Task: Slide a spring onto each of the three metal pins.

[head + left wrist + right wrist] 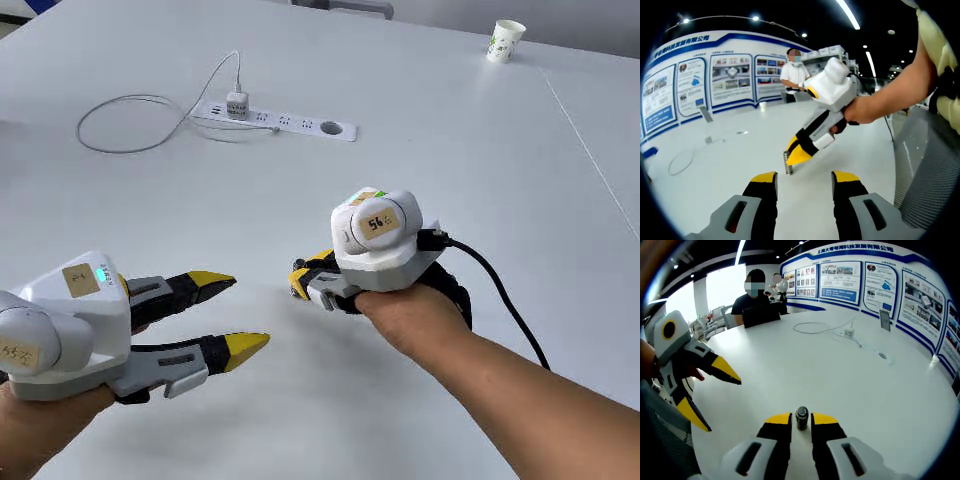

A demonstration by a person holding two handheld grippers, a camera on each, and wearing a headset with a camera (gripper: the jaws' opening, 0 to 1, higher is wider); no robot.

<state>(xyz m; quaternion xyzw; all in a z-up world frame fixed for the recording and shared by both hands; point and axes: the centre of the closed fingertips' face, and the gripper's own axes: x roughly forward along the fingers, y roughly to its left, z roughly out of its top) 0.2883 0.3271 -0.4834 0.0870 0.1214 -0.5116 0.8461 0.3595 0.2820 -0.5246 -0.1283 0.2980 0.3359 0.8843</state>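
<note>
White table (430, 160) carries a power strip (290, 124) with a looped cable (120, 127), and a paper cup (506, 41) stands at the far edge. Nearer the person, the right gripper (299, 284) has its yellow-tipped fingers (777, 421) drawn narrow around a small metal pin (801, 417). In the left gripper view the pin stands upright, its lower end on the table. The left gripper (240, 312) hovers near it, not touching, with its fingers spread wide and holding nothing.

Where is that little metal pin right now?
The metal pin is held upright between the yellow tips of the right hand-held gripper, low at the white table, facing the open left hand-held gripper.
</note>
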